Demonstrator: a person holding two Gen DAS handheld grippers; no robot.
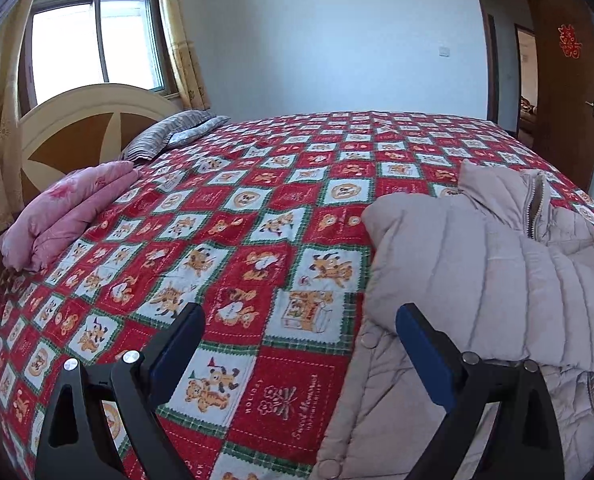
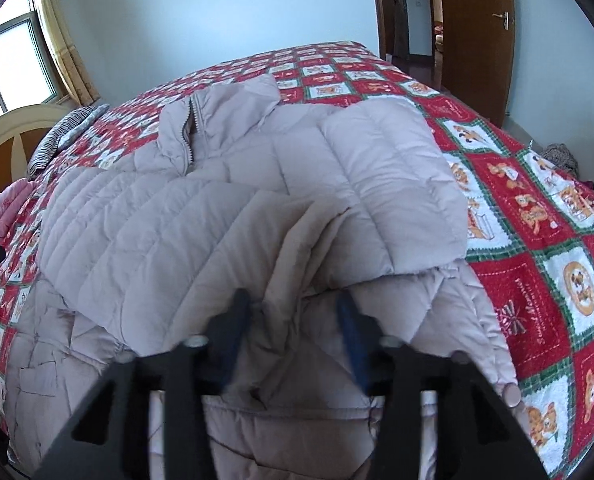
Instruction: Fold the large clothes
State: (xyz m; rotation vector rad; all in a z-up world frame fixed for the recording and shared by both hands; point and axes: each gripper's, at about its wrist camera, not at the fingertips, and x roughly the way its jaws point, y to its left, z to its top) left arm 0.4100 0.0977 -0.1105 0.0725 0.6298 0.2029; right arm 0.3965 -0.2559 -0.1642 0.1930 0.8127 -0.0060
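Observation:
A pale beige quilted down coat [image 2: 225,208] lies on the bed, its sleeves folded in over the body and its zipped collar [image 2: 193,124] toward the far side. It also shows in the left wrist view [image 1: 497,272] at the right. My right gripper [image 2: 293,308] is shut on a bunched sleeve end of the coat [image 2: 293,248] over the coat's middle. My left gripper [image 1: 301,320] is open and empty above the bedspread, its right finger [image 1: 421,344] at the coat's left edge.
The bed has a red, white and green cartoon-print bedspread [image 1: 257,216]. A folded pink quilt [image 1: 65,212] and a striped pillow [image 1: 173,132] lie by the headboard [image 1: 77,120] at left. A brown door [image 1: 565,80] stands open at the far right.

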